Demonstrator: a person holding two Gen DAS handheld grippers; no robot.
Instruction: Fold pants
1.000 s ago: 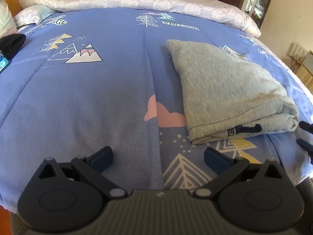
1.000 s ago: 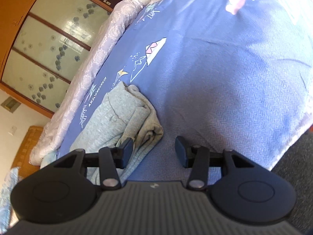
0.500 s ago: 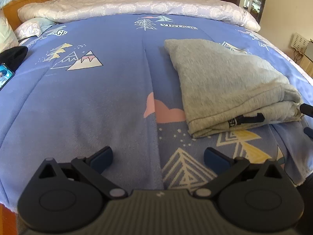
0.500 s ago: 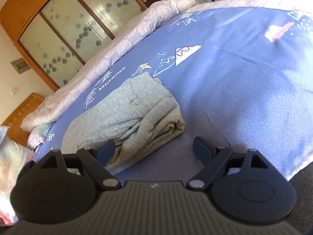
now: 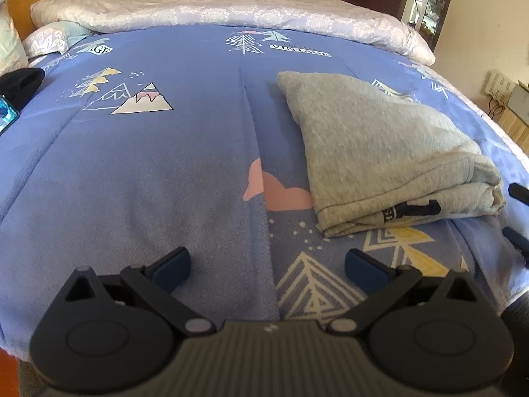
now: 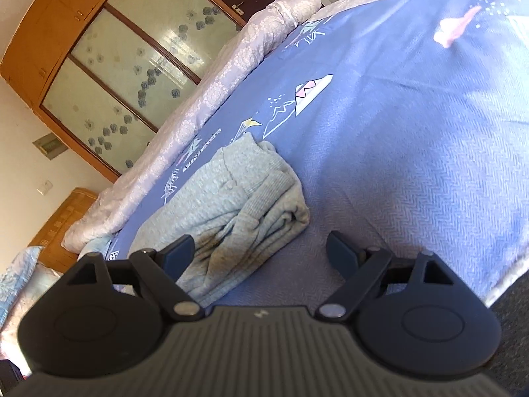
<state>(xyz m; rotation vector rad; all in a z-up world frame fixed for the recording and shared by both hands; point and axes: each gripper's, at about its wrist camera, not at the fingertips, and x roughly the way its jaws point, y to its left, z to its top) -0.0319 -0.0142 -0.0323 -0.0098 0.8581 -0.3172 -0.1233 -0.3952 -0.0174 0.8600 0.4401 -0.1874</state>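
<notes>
Grey pants [image 5: 380, 152] lie folded in a flat stack on the blue patterned bedspread [image 5: 148, 172], at the right in the left wrist view. A dark drawstring hangs out at the near edge. My left gripper [image 5: 267, 266] is open and empty above the bedspread, left of and nearer than the pants. My right gripper [image 6: 261, 253] is open and empty, with the folded pants [image 6: 238, 205] just beyond its left finger. Its fingertips [image 5: 519, 192] show at the right edge of the left wrist view, beside the pants.
A rolled pale floral quilt [image 5: 231, 13] lies along the far side of the bed. A pillow [image 5: 49, 41] and a black item [image 5: 20, 82] are at the left. A wooden wardrobe with glass doors [image 6: 125, 63] stands behind. The bed's near edge drops to the floor [image 6: 509, 337].
The right gripper has opened wider and swung its view over the pants. The left gripper has drawn back slightly and stays open. The pants have not moved.
</notes>
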